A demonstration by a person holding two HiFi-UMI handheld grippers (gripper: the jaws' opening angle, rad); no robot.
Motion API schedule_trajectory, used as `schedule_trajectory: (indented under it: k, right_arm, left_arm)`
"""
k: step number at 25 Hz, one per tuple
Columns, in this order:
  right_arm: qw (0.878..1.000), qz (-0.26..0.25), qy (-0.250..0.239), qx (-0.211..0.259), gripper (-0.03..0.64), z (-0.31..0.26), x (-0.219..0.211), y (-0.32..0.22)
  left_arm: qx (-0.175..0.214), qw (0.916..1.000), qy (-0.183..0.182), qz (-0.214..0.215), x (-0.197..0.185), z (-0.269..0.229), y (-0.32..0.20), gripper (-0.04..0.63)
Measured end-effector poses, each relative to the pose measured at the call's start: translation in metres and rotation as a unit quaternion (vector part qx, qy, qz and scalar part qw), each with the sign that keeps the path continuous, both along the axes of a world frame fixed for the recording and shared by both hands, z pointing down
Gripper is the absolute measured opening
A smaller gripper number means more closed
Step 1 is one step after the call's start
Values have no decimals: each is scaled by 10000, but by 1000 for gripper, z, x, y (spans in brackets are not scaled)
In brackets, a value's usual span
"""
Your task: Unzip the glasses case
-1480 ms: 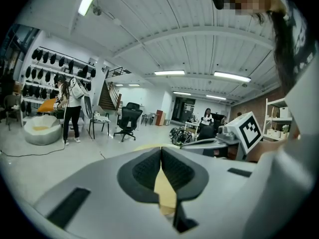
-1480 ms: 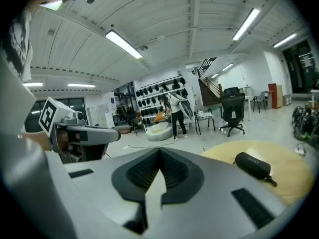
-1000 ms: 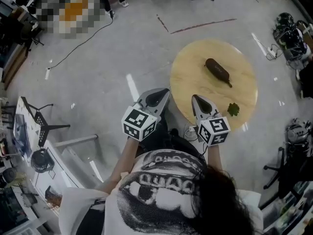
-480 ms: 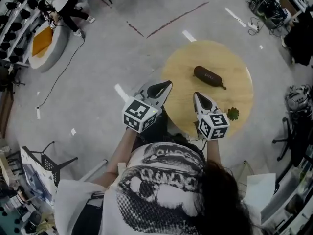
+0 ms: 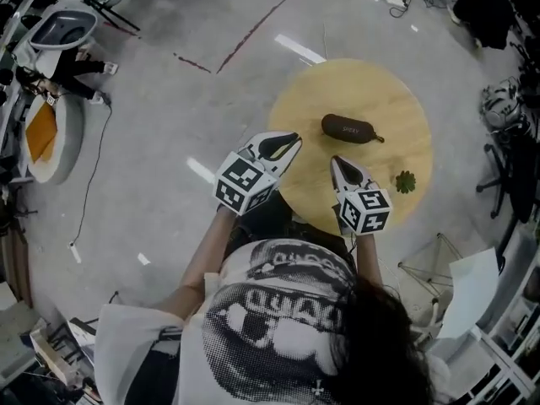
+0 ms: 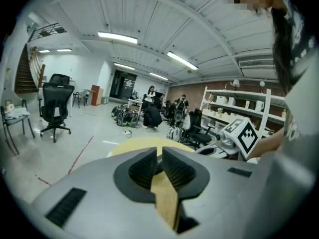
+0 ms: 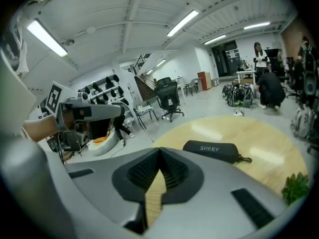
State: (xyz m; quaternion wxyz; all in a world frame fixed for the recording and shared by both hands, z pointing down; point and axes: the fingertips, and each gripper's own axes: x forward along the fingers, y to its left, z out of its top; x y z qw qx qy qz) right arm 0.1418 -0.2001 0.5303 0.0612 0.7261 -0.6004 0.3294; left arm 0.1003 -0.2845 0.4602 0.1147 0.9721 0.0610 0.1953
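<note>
A dark zipped glasses case (image 5: 348, 129) lies near the middle of the round wooden table (image 5: 371, 91), pull tab toward the right. My left gripper (image 5: 294, 138) hovers at the table's left edge, shut and empty, pointing at the case. My right gripper (image 5: 336, 159) is over the table's near part, a little short of the case, also shut and empty. In the right gripper view the case (image 7: 212, 151) lies just beyond the closed jaw tips (image 7: 159, 151). In the left gripper view the table (image 6: 132, 144) shows past the closed jaws (image 6: 158, 154).
A small green plant (image 5: 406, 181) sits on the table's right side, seen also as the plant (image 7: 295, 185) in the right gripper view. A wire stand (image 5: 430, 268) is by the table's near right. Office chairs, bags, cables and people fill the room around.
Both grippers have moved forward toward the case; the left one now reaches the table's edge. The head view has swung, so the table and case sit differently in the picture.
</note>
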Motion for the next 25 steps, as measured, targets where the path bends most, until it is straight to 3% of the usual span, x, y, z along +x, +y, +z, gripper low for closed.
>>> schedule_trajectory:
  k: [4,6,9,12,15,21,25]
  right_arm:
    - [9996,260,-97,-89,-2,12,6,-6]
    - [9991,388,-126,-151,-2,18,9,-5]
    - [9976,611,-152,-278,-2,29,13,1]
    - [9955,836,-214,-387,-2,42,16,11]
    - [9934,1021,-274,-454,-2,54,19,17]
    - [9887,1366,-409,-473,-2,74,31,20]
    - [9865,1499,-422,-510,-2,84,40,20]
  left_arm:
    - [-2,9969,-122,781,26,16,-1,105]
    - [50,9923,-232,1217,41,24,1,114]
    - [365,9809,-433,1859,68,41,6,115]
    - [598,9643,-601,2508,96,59,17,114]
    - [848,9390,-821,3229,120,81,33,115]
    - [1586,8692,-1365,4480,151,131,63,172]
    - [1853,8273,-1914,4946,161,166,68,230]
